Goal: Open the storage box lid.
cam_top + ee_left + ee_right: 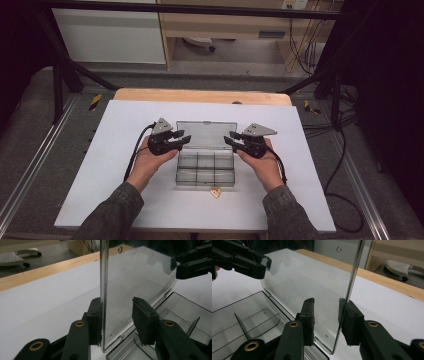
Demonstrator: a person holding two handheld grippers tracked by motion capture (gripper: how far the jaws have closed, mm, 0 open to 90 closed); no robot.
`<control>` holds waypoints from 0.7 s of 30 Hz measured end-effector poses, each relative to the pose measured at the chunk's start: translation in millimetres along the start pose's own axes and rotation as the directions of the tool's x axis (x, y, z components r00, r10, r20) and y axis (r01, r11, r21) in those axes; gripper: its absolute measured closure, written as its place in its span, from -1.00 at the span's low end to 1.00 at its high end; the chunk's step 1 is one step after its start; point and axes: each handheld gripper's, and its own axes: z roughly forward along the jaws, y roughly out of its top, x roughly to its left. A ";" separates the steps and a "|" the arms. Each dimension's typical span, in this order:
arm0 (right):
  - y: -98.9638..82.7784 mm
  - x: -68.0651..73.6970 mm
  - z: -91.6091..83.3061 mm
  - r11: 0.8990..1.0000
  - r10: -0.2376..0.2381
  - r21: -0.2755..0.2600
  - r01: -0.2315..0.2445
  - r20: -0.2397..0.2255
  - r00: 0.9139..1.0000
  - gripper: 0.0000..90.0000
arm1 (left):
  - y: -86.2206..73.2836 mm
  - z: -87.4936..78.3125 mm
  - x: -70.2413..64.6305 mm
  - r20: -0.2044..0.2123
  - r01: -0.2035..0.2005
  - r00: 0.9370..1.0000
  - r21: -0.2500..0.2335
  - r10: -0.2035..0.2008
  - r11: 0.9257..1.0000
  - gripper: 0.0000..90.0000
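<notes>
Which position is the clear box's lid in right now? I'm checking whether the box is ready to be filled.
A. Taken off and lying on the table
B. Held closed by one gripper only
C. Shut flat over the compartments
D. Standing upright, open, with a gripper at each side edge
D: the lid stands upright behind the open compartments of the box, with the left gripper and the right gripper straddling its two side edges.

Clear plastic compartment box [205,169] on white table, hinged lid [206,135] upright, open.
</notes>
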 end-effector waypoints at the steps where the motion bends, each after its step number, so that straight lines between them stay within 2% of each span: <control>1: 0.1 -0.3 0.5 1.000 0.000 0.000 0.000 0.001 1.000 0.46 | -0.2 0.6 0.4 0.001 0.003 1.000 -0.003 -0.003 1.000 0.34; 21: -2.9 -5.3 8.4 0.997 0.059 -0.045 -0.059 0.001 0.998 0.41 | -2.3 7.4 8.5 0.017 0.058 0.998 -0.036 -0.058 0.998 0.33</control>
